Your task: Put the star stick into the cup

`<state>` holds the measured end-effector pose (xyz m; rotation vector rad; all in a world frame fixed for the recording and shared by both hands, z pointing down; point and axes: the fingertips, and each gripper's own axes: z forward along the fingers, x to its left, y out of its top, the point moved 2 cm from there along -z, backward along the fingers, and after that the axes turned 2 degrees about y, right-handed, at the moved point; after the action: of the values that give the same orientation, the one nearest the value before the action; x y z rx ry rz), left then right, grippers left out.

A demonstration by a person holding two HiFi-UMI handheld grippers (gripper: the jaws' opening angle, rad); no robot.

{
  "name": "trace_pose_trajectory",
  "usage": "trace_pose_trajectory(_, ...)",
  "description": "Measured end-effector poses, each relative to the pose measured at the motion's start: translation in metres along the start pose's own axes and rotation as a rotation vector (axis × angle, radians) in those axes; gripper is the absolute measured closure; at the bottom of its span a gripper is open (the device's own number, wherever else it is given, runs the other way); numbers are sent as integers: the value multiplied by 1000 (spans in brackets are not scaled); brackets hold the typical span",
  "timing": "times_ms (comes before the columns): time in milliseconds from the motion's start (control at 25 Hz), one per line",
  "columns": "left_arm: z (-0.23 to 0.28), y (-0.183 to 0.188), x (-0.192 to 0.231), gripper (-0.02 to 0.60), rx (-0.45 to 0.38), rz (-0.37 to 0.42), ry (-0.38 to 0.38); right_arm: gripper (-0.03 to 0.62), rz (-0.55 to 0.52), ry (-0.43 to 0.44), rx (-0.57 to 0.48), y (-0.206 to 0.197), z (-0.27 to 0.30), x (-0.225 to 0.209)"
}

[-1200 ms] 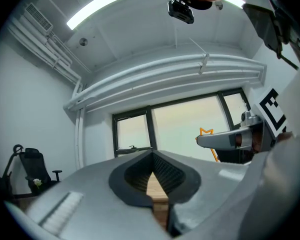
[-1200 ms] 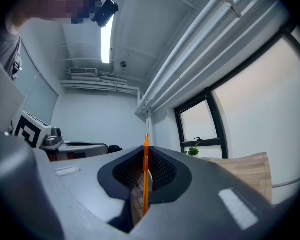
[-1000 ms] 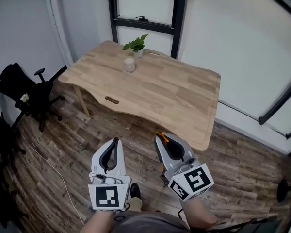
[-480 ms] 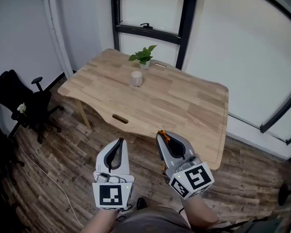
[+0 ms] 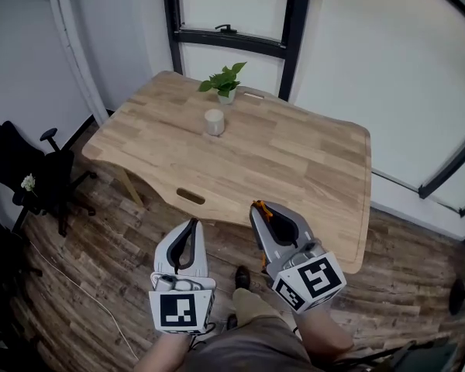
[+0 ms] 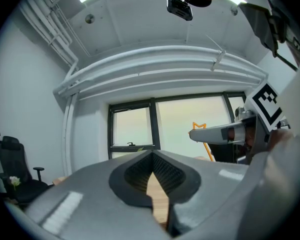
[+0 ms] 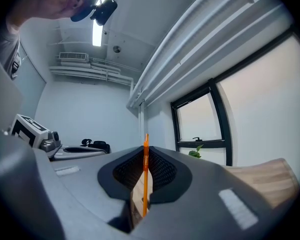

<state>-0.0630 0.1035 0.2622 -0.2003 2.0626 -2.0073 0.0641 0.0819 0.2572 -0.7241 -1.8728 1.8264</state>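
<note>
orange star stick (image 7: pixel 145 169) is sitting pinched in our right tool (image 5: pixel 260 214), left tool (image 5: pixel 188 227) pressed together, empty; we should be holding it upright approaching the tabletop (image 5: pixel 294 161) cup (image 5: pixel 214 122).

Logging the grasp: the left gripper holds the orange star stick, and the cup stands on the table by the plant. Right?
Not the left. The right gripper clamps the star stick, as the right gripper view shows. The cup does stand by the plant.
</note>
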Motion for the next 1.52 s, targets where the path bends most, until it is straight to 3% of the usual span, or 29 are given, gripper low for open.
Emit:
trace_pose_trajectory(440, 121, -24, 32, 580, 55, -6, -9, 549, 52, -4, 29, -17, 97, -84)
trace_pose_trajectory(800, 218, -19, 57, 580, 75, 28, 9, 549, 78, 19, 10, -12, 180, -151)
trace_pose_trajectory(1200, 261, 5, 101, 580, -17, 32, 39, 549, 5, 47, -24, 15, 245, -167)
trace_pose_trajectory(1520, 319, -14, 140, 580, -37, -13, -39, 549, -6, -12, 27, 0, 308, -183)
